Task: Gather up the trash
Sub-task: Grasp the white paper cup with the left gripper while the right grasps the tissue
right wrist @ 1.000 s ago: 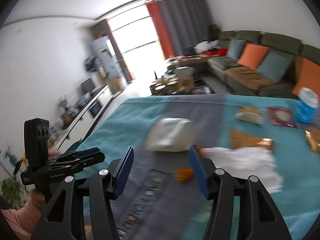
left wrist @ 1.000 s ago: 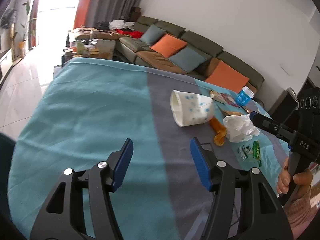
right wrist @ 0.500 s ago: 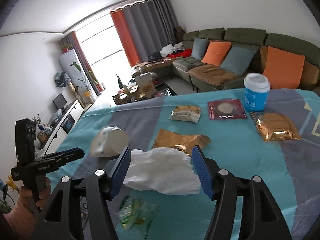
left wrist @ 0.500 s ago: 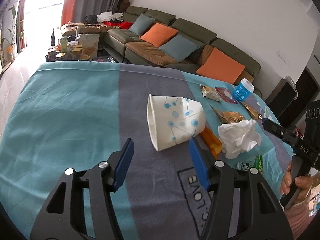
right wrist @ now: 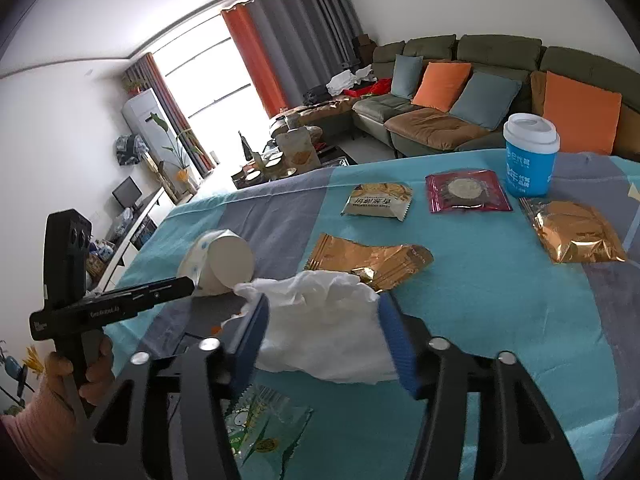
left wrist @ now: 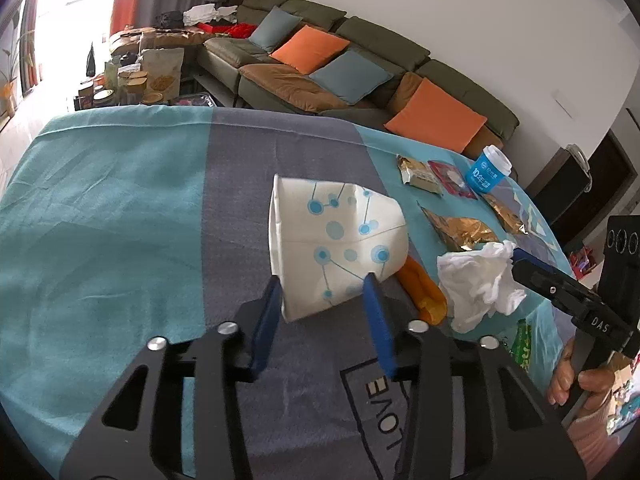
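Orange wrapper (left wrist: pixel 425 292) partly hidden behind paper cup (left wrist: pixel 340 248); green packet (right wrist: pixel 264 428) partly under right gripper frame.

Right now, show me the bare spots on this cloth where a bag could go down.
Free: the teal stretch left of the tipped paper cup, out to the table's far edge. Also the near patch right of the tissue, below the gold wrapper. Crowded: the tissue, orange piece, wrappers and blue cup.

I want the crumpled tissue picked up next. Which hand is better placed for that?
The right. Its tool is open with the tissue already between its fingers. The left tool is open around the tipped paper cup instead.
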Demonstrator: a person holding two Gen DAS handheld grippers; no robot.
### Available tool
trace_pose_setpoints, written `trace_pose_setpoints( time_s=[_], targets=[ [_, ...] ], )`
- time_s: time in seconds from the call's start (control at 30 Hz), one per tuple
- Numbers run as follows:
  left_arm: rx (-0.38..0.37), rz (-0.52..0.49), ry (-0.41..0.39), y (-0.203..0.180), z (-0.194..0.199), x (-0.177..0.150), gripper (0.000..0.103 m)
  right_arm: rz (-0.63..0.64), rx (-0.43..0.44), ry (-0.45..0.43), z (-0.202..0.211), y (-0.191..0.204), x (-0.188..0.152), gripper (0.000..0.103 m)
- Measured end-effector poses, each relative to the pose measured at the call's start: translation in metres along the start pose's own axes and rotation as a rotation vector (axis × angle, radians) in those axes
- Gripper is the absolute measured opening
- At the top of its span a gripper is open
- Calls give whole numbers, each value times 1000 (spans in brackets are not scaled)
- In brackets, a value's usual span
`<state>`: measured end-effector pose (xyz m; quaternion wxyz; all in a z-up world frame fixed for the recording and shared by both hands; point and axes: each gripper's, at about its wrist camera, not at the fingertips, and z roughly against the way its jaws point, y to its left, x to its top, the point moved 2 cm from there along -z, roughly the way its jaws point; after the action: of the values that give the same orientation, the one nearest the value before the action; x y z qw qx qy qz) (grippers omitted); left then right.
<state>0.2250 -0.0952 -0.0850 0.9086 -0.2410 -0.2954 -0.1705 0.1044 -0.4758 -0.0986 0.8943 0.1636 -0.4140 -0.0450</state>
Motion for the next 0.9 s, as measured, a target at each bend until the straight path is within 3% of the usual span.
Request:
trace_pose_setpoints(
  time_s=[0.1, 0.2, 0.27, 0.37, 0.9],
  targets=[
    [0, -10, 2, -1, -1, 0, 22, 15, 0, 10, -1, 2, -1, 36],
    [-2, -18, -2, -1, 0, -1, 18, 25, 12, 20, -1, 4, -3, 19],
    [-3, -23, -7, -1, 3, -2, 12, 33, 15, 17, 0, 7, -3, 14],
    [-1, -30, -19, -3, 7, -3, 10, 34, 33, 10, 2, 10, -2, 6],
    [-6, -17, -83, 0, 48, -17, 4, 47, 80, -41, 19, 21, 11, 5]
  ],
)
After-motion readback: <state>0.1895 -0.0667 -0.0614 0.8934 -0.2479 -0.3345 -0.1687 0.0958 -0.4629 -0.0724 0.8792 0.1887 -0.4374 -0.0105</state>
